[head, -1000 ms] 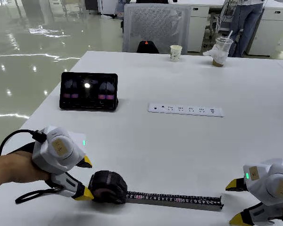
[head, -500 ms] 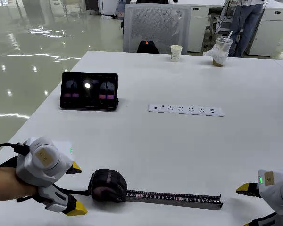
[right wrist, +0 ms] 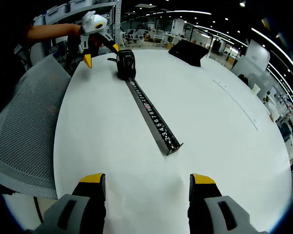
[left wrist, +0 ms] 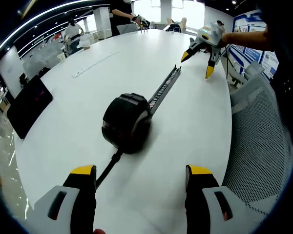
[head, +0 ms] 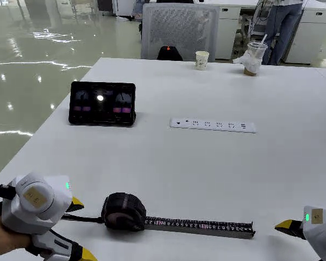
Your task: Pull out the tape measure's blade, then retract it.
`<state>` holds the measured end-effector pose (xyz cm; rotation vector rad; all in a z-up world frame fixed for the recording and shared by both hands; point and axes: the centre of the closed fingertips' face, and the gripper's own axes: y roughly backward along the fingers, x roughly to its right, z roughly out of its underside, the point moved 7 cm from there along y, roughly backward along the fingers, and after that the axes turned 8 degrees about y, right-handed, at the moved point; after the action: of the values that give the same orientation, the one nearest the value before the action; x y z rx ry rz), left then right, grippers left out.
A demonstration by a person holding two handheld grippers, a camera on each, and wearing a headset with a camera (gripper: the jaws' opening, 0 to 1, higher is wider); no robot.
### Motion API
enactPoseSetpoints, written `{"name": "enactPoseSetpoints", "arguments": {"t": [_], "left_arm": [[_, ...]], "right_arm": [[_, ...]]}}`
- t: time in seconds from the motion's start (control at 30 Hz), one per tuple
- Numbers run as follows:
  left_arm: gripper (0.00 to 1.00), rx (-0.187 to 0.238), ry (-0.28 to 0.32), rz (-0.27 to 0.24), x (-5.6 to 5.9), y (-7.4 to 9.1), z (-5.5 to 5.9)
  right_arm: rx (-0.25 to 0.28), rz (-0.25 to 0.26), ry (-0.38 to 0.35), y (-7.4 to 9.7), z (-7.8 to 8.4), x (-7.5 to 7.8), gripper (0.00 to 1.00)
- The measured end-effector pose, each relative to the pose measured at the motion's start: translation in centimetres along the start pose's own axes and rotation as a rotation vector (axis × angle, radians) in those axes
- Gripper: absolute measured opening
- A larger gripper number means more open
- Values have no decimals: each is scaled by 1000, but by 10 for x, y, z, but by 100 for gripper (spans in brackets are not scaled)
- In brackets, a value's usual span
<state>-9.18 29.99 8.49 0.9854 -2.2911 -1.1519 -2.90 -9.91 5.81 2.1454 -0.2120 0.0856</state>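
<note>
Blade (right wrist: 154, 118) extended (L gripper (left wrist: 141, 170), R gripper (right wrist: 147, 178) spread).

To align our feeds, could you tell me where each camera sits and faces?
Head view: headset, looking down at the tape measure; hand lower left.
Left gripper view: left hand-held gripper, facing the case; jaws below.
Right gripper view: right hand-held gripper, facing the blade tip; jaws below.
Shared by both: the tape measure.

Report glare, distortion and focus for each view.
Head view: sharp, lines straight; light glares off the glossy pale floor and leaves a bright spot on the black rectangular tablet. Left gripper view: fisheye bows the white table; the round black tape measure case is sharp. Right gripper view: same bowing; the numbers on the dark extended blade are legible.
</note>
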Motion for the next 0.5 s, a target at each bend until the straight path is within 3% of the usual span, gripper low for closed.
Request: {"name": "enactPoseSetpoints", "arguments": {"t": [0.07, 0.5], "left_arm": [[73, 13, 18, -7, 2, 0, 1], [81, 76, 128, -22, 25, -4, 6]], "right_arm": [[27, 7, -52, 0, -3, -4, 71], [81, 70, -165, 4, -9, -18, 82]]}}
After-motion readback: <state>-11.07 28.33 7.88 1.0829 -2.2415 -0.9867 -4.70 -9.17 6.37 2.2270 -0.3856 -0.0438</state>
